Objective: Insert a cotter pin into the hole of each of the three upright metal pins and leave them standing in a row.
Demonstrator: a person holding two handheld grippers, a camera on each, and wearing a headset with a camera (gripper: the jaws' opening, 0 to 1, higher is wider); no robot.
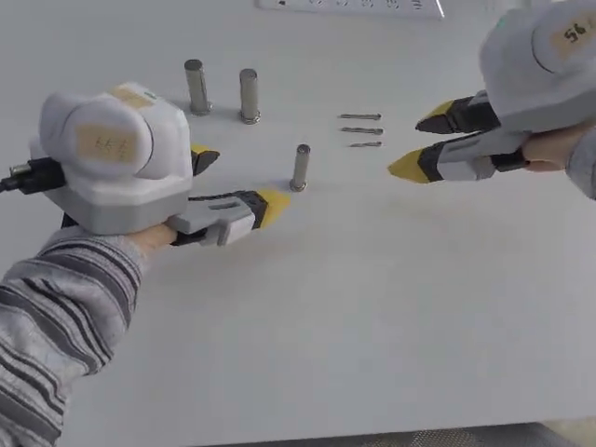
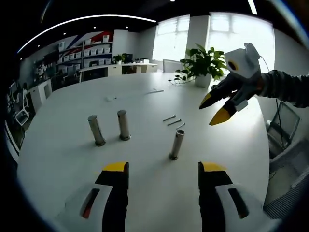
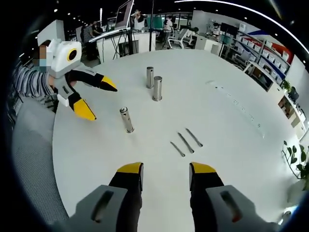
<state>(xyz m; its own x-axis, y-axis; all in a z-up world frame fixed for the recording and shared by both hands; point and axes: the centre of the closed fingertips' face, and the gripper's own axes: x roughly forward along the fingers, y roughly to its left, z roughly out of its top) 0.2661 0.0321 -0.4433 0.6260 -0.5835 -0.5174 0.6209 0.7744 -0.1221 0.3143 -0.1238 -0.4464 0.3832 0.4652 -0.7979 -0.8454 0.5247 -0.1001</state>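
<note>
Head view: my left claw (image 1: 242,182) is released, its yellow-tipped grey and black jaws spread wide with nothing between them. One metal pin (image 1: 300,168), a smooth dull-steel cylinder, stands upright on the matte white table (image 1: 372,307) near the tip of the nearer jaw, not touching it. The other two metal pins (image 1: 222,91) stand side by side farther back. My right claw (image 1: 416,141) is also released and empty, its pointed tips aimed at the three cotter pins (image 1: 361,130). These thin grey slivers lie flat and parallel, well apart from the lone pin. A grey striped sleeve (image 1: 56,317) covers my left arm.

Left gripper view: my jaws rise wide apart, holding nothing. The lone pin stands ahead, roughly in line with the gap, on a small flared foot. The pair stands to the left, the cotter pins lie beyond, and my right claw hovers above the table at the right.

Right gripper view: my jaws are parted and empty. The cotter pins lie just ahead, with the lone pin to their left, the pair farther off, and my left claw at the left.
</note>
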